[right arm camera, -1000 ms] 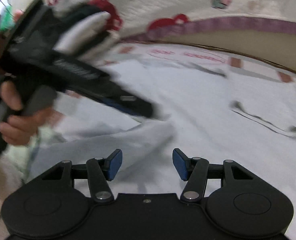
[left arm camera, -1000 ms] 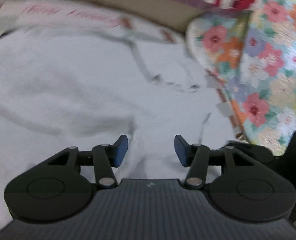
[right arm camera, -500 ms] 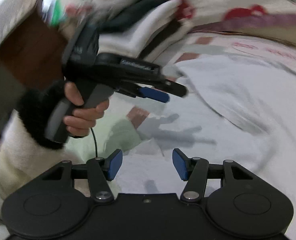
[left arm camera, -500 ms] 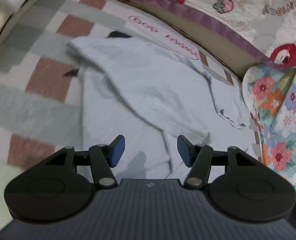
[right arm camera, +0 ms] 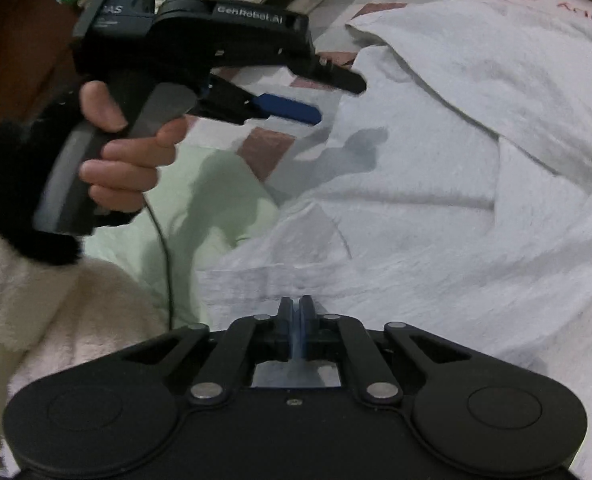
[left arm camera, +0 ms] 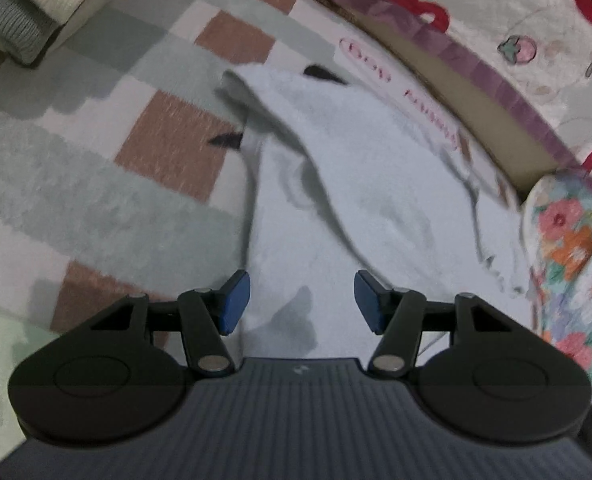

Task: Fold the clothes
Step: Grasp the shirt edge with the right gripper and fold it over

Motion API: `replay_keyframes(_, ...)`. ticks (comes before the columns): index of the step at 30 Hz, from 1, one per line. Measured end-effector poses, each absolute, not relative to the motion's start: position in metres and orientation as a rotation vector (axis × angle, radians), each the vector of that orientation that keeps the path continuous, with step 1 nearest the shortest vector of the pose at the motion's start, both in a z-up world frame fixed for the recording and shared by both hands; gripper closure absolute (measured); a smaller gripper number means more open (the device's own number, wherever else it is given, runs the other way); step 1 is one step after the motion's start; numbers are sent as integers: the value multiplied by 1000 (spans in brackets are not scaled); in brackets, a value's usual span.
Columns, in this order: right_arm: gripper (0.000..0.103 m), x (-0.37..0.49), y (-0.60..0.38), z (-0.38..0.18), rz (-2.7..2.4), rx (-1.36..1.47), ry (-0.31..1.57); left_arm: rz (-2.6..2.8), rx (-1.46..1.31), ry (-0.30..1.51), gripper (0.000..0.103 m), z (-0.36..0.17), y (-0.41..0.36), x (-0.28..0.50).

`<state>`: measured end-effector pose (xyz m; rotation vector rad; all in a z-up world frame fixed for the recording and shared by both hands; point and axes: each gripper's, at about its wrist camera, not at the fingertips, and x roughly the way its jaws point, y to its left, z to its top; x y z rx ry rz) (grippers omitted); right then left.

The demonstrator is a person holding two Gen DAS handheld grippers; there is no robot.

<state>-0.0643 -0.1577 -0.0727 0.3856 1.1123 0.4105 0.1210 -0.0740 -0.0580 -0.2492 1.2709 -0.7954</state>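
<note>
So the white garment (left arm camera: pixel 360 200) is lying rumpled across the checked blanket (left arm camera: pixel 96 184), with its far end reaching up toward the blanket's far edge by the purple trim, and its near hem bunched at the near edge, right in front of the person. It isn't flat: there's a long ridge running diagonally through it and one flap is already doubled over. My guess is it's been spread out like this so both near corners can be picked up together and carried over for the next fold.

The right gripper (right arm camera: pixel 295 322) has its blue pads squeezed tight together, and a thin sliver of the white fabric shows between them, so it's pinching the near hem.

The left gripper (left arm camera: pixel 302 300) is the one that's lagging. Its jaws are spread about halfway, and the cloth sits below and between them, but the pads aren't pressing on anything. From the right wrist view you can see it held in the person's hand (right arm camera: pixel 124 152), hovering above the garment's left edge, near where the blanket shows. Looks like it's lining up for its own grab.
</note>
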Motion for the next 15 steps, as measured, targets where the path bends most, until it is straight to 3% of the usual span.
replay_keyframes(3,99,-76,-154,-67,453,308,1055,-818,-245,1260,46,-56,-77,121)
replay_keyframes(5,93,-81,-149,-62,463,257,1017,-818,-227,1269,46,-56,-80,119)
replay_keyframes(6,81,-81,-146,-60,461,231,1002,-810,-208,1283,46,-58,-81,118)
replay_keyframes(7,55,-81,-144,-59,459,203,993,-798,-182,1300,45,-61,-83,118)
replay_keyframes(9,45,-75,-141,-61,457,162,996,-767,-141,1329,45,-70,-85,118)
replay_keyframes(14,50,-58,-142,-78,478,220,1045,-759,-154,1337,45,-73,-83,121)
replay_keyframes(15,70,-59,-142,-80,480,236,1037,-760,-157,1334,45,-72,-82,122)
